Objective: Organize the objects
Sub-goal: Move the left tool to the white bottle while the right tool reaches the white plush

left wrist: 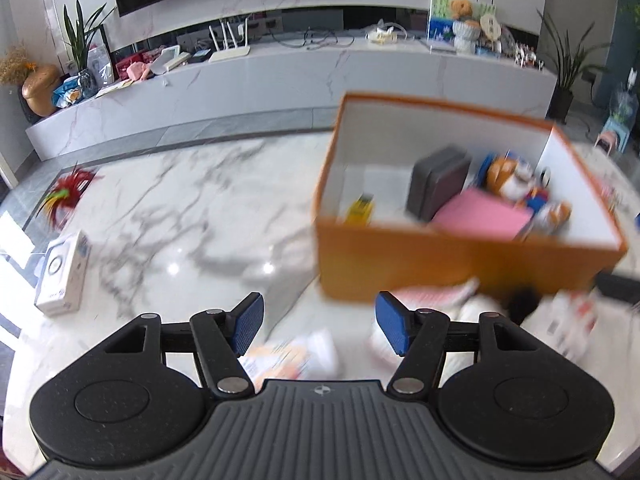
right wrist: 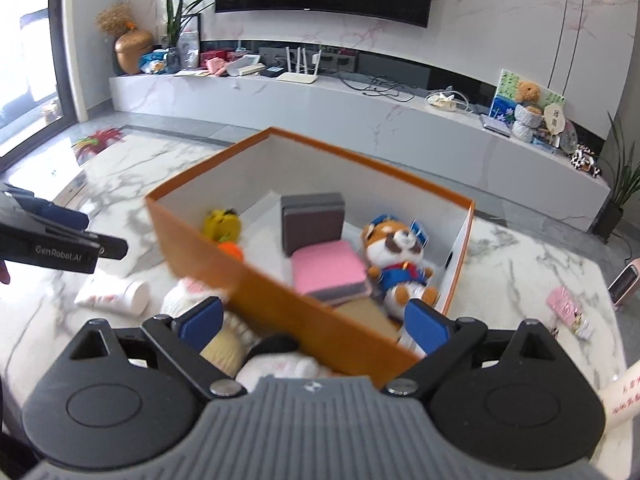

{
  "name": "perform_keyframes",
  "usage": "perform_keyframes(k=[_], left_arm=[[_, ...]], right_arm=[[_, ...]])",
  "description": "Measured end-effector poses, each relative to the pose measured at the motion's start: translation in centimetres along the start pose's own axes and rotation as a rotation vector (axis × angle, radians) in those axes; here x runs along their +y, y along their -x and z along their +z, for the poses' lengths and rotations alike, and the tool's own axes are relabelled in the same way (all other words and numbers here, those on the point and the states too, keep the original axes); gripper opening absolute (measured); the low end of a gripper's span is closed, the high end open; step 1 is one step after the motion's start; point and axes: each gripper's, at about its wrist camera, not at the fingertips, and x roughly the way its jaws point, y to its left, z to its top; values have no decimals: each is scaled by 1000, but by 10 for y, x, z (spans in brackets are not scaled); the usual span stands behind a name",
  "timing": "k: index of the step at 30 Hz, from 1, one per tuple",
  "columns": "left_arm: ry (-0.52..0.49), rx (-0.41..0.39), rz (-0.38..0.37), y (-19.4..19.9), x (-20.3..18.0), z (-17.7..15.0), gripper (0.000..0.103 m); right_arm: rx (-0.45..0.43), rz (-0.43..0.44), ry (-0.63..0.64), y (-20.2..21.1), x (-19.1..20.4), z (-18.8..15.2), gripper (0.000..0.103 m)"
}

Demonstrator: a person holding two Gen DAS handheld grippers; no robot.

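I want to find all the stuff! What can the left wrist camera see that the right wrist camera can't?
Only the left wrist view shows the white carton lying on the floor. Only the right wrist view shows the white cup on its side, the small pink packet and the other gripper. Both show the orange box holding the plush fox, pink sponge and dark case.
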Motion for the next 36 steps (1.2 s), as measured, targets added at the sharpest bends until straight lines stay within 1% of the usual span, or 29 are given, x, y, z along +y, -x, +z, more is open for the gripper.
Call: perform_keyframes(k=[2,3,5,7,9,11,14,16,18,19,20,23,25,26,27,29,31,34,36], left_arm=[[-23,22,-6,-7,10,-12,73],[-48,40,-8,-12,17,-17,73],[-103,43,-5,-21,24,-26,73],[-161,59,12,-31,26,-33,73],[-233,74,10,-42,25,-40,73],[-282,87,10,-53,22,-44,73],[-317,85,-48,-62,20,-45,74],[-321,103,-85,-71,20,-44,74],[-317,136,-95,-82,21,-46,74],[-315,120,-87,-83,21,-47,77],[-301,118,-94,-84,23,-47,77],[-217,161,-109,-87,31,-42,77],[-151,202,-141,-87,36,-42,77],[-126,219,-164,-87,37,-42,76],[-129,223,-169,-86,36,-43,76],[-147,224,-158,-84,31,-44,75],[-143,229,-160,-82,26,-45,75],[-144,227,-157,-81,23,-46,75],[-146,223,-158,-80,22,-46,75]], right_arm=[[6,15,-17,5,0,-9,98],[10,23,-24,7,0,-14,98],[25,35,-33,9,1,-21,98],[37,35,-21,9,3,-26,98],[41,34,-5,9,4,-27,98],[42,43,-6,9,4,-27,98],[45,60,-17,7,2,-26,98],[49,67,-18,6,2,-27,98],[56,71,-14,4,2,-28,98],[60,71,-12,3,1,-29,98],[66,71,-11,2,1,-30,98],[75,68,-9,-1,-1,-32,98],[82,71,-27,-3,-5,-33,98],[88,78,-46,-5,-7,-35,98],[97,91,-72,-7,-10,-36,98],[114,121,-139,-12,-16,-38,98],[126,134,-215,-20,-20,-40,98],[144,135,-333,-33,-25,-45,98],[157,113,-401,-41,-27,-49,98]])
